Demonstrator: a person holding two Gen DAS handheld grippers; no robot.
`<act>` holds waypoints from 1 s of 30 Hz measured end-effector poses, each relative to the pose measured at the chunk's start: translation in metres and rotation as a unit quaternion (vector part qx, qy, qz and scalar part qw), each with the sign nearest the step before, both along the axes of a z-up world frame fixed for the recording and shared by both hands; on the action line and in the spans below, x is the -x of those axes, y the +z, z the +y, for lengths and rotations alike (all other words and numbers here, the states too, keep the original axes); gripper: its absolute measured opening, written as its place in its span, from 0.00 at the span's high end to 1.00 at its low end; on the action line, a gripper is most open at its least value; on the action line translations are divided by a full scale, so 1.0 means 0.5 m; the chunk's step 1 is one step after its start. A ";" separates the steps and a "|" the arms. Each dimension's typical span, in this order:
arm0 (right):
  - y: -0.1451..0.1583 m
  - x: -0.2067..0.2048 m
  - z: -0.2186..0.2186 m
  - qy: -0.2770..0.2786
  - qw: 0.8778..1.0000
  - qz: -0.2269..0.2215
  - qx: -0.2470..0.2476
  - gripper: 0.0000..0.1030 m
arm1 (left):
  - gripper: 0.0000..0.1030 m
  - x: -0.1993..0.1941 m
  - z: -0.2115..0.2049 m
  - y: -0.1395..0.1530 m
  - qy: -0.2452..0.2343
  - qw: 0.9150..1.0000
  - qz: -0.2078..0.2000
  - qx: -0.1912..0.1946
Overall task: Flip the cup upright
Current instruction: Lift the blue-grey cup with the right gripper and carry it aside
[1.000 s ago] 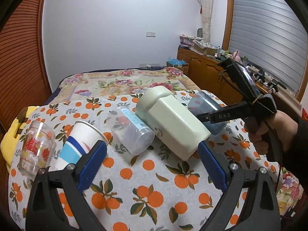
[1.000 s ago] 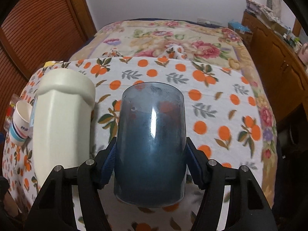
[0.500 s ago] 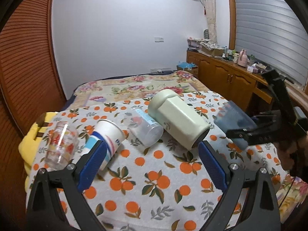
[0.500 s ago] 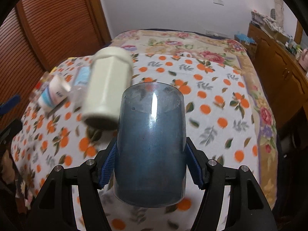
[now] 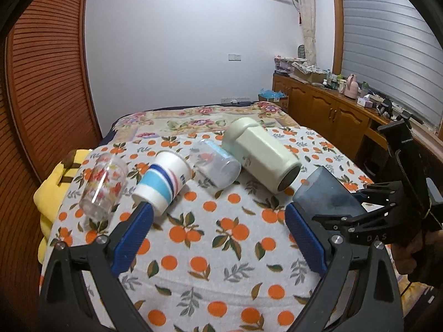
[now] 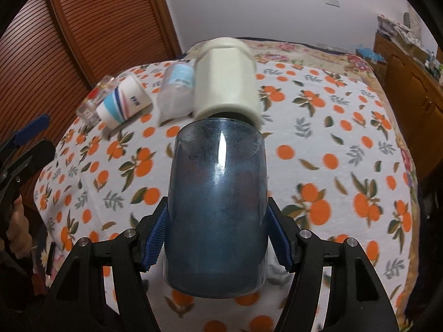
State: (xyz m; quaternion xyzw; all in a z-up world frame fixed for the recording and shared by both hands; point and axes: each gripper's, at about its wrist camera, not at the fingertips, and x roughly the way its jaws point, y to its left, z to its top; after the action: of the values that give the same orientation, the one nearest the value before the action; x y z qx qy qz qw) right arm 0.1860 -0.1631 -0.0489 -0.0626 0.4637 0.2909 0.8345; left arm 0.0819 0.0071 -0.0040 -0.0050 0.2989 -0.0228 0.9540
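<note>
Taking the pale green mug (image 5: 261, 158) as landmark: far to its left lies a printed glass (image 5: 103, 186), then a striped paper cup (image 5: 163, 181), then a clear plastic cup (image 5: 216, 166) just beside the mug, all on their sides. The left gripper (image 5: 218, 238) hangs near them with fingers wide, holding nothing. To the mug's right and nearer the camera, the blue cup (image 6: 218, 204) sits clamped between the right gripper (image 6: 218, 239) pads, lifted off the orange-print cloth (image 5: 210, 249) (apparently a blanket over a table). Its long axis runs straight along the fingers, so righting it probably needs a wrist turn before setting down. Beyond stand a bed, wooden cabinets and a shuttered window.
</note>
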 end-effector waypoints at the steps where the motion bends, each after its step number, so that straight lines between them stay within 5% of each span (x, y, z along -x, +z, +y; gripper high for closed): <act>1: -0.001 0.006 0.009 0.002 1.000 -0.001 0.001 0.35 | 0.07 0.002 0.001 -0.003 0.001 1.000 0.002 -0.002; 26: -0.031 0.037 0.090 0.011 1.000 0.000 0.015 0.34 | 0.07 0.006 0.036 -0.044 0.024 0.999 0.026 0.019; 30: -0.022 0.043 0.091 0.011 1.000 -0.011 0.017 0.27 | 0.07 0.003 0.038 -0.046 0.025 0.999 0.029 0.022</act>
State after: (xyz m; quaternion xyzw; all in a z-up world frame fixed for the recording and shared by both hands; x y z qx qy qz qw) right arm 0.1645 -0.1178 -0.0598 -0.0849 0.4584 0.2920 0.8351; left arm 0.0804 0.0261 -0.0270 -0.0343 0.3259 -0.0056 0.9448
